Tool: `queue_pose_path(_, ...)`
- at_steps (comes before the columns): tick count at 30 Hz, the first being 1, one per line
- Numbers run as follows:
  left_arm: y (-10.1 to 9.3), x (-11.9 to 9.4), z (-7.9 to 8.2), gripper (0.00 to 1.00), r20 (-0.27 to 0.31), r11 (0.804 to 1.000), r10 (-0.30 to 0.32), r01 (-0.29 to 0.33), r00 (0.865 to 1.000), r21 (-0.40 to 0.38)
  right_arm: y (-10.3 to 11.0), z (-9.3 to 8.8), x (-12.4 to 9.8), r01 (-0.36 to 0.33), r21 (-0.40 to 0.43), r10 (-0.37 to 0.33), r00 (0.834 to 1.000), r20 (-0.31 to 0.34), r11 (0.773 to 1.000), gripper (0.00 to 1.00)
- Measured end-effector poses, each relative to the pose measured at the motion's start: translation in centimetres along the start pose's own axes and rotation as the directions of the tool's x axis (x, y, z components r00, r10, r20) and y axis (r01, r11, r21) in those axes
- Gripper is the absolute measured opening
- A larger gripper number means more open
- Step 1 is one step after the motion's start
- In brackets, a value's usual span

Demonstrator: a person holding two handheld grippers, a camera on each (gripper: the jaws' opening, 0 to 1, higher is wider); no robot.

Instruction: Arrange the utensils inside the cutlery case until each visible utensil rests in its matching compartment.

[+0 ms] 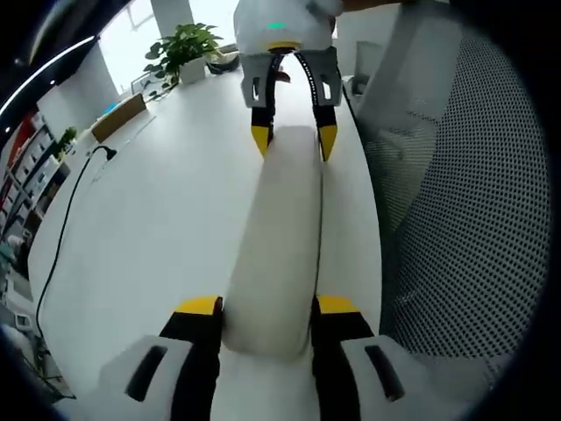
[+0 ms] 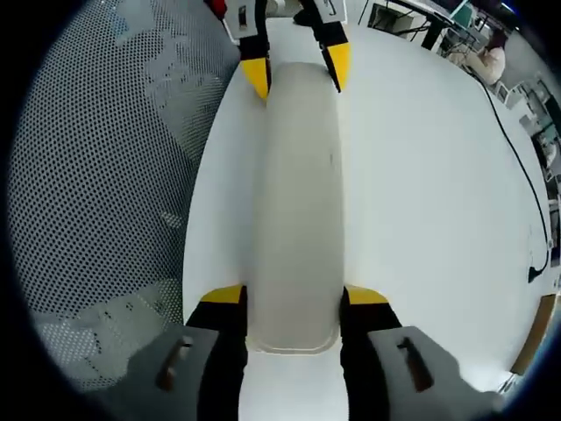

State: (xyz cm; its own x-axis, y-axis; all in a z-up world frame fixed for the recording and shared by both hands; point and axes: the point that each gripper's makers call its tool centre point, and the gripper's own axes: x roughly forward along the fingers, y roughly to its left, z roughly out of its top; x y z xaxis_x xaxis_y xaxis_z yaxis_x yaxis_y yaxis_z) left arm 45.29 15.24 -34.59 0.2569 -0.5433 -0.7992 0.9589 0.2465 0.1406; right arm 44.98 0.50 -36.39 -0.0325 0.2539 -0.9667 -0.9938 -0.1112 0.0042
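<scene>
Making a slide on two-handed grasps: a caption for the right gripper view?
Right claw and left claw clamp opposite ends of a closed white cutlery case on a white table.

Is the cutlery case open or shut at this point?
Shut: the cutlery case shows one smooth white lid, no utensils visible, gripped at opposite ends by the left hand-held gripper and right hand-held gripper.
</scene>
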Motion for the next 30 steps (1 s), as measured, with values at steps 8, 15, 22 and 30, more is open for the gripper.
queue_pose_path(8,1.6,-3.2,0.5,0.58,0.108,0.992,0.052,-0.038,0.993,-0.120,-0.1,0.0,-3.2,-0.035,0.114,0.027,0.997,0.069,0.993,0.58)
queue_pose_path(15,4.5,-10.6,2.5,0.63,0.282,0.891,0.280,-0.140,0.918,-0.432,-3.0,1.7,-12.6,0.124,0.372,-0.260,0.903,0.342,0.920,0.66)
queue_pose_path(22,7.7,-18.5,4.2,0.66,0.385,0.691,0.579,-0.182,0.719,-0.699,-2.3,0.5,-18.7,0.148,0.650,-0.532,0.720,0.446,0.745,0.75)
queue_pose_path(30,8.7,-25.6,6.1,0.66,0.398,0.589,0.755,-0.273,0.521,-0.761,-0.6,-3.6,-21.7,0.144,0.832,-0.718,0.597,0.359,0.536,0.81)
